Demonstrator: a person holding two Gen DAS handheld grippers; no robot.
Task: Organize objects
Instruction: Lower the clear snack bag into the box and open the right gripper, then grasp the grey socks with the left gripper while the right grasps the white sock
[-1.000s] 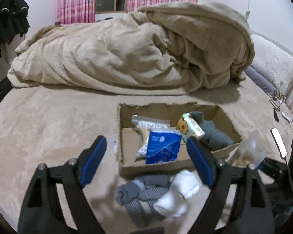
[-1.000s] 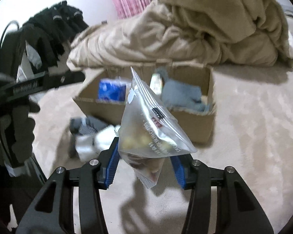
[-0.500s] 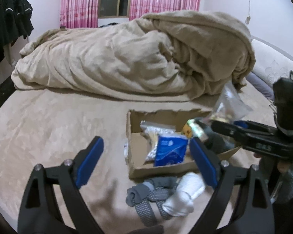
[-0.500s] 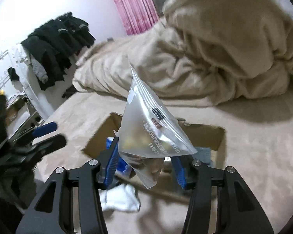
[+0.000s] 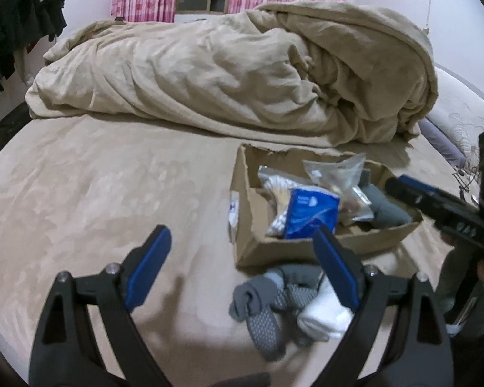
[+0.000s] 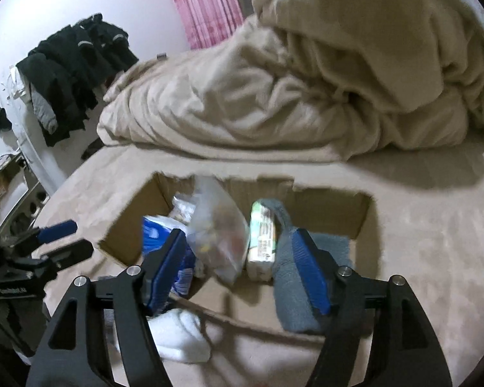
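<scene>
the clear plastic bag (image 6: pixel 217 232) of small bits lies in the cardboard box (image 6: pixel 359 216) on the bed, leaning between the blue tissue pack (image 6: pixel 155 232) and a green-and-white packet (image 6: pixel 261 242); it looks blurred. only the right wrist view shows that packet clearly, with the grey rolled cloth (image 6: pixel 293 309) at the box's right end. only the left wrist view shows the loose socks just in front of the box: grey patterned socks (image 5: pixel 267 306) and a white sock (image 5: pixel 322 316), touching each other. the right claw (image 6: pixel 242 271) hovers over the box's near edge, tilted down, its jaws just parted and holding nothing, the bag free of the pads. the left claw (image 5: pixel 242 267) hangs wide open and empty in front of the box, above the socks.
</scene>
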